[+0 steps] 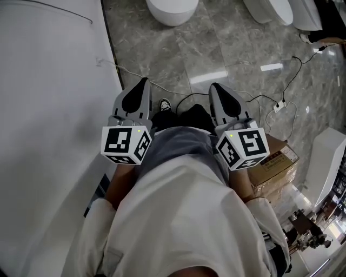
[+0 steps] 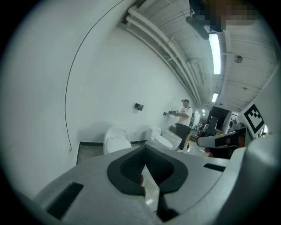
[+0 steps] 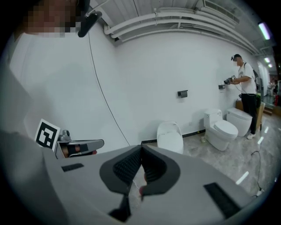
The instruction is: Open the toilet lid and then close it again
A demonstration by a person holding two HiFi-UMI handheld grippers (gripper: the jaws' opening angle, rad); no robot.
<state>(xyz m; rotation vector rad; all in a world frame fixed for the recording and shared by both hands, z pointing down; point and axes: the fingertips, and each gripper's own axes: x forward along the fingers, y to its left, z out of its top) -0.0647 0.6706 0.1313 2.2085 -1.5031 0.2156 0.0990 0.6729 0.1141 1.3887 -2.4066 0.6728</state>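
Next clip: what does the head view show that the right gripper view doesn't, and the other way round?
Only the head view shows the cardboard box at the person's right side, and the person's own shoe and pale shirt.

Only the right gripper view shows a second person standing at the wall beyond the toilets, a small wall fixture, and the ceiling pipes.

Both show the white wall, the nearest toilet and the grey stone floor. Both also show the left gripper and right gripper, each shut with nothing held.

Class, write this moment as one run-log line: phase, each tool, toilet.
phase: standing off | left tool: shut, empty | right tool: shut, empty | nearest toilet: ahead, untouched
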